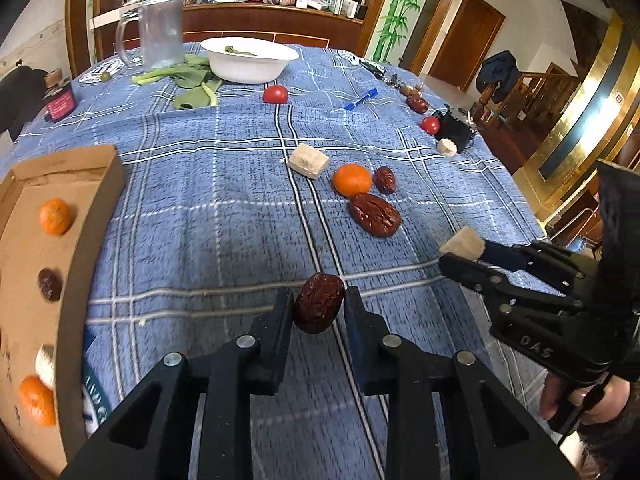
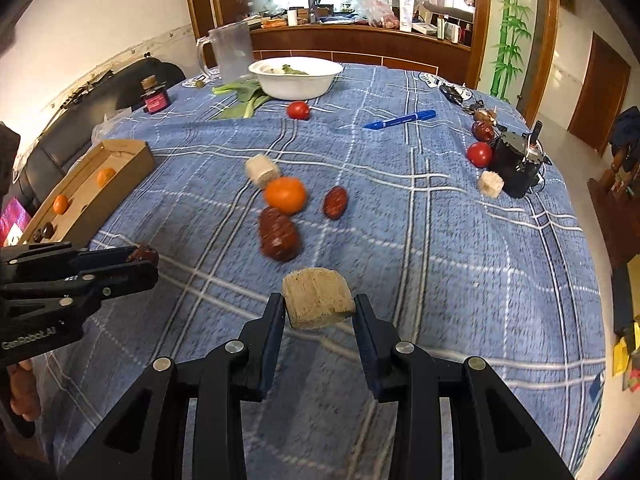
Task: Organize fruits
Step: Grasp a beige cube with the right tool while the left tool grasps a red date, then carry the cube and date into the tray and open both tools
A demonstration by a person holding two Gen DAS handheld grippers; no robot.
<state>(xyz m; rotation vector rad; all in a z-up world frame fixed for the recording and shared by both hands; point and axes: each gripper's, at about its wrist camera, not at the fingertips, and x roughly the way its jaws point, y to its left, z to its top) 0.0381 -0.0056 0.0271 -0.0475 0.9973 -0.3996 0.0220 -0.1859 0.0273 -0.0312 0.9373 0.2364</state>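
Carrying a red date (image 1: 319, 307) in my left tool (image 1: 316, 312) and a pale chunk (image 2: 318, 297) in my right tool (image 2: 320, 312), above the bench; either light pinch could slip before reaching the cardboard tray (image 1: 96, 200).

Both claws, left claw (image 1: 318, 312) and right claw (image 2: 318, 312), are matte black with silver rivets, blue finger pads (image 1: 354, 332); white "GenRobot.AI" lettering, bare hand (image 1: 576, 400).

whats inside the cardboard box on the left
The cardboard box holds two oranges, a dark date and a pale chunk. Its near wall and the frame edge hide the rest of the floor.
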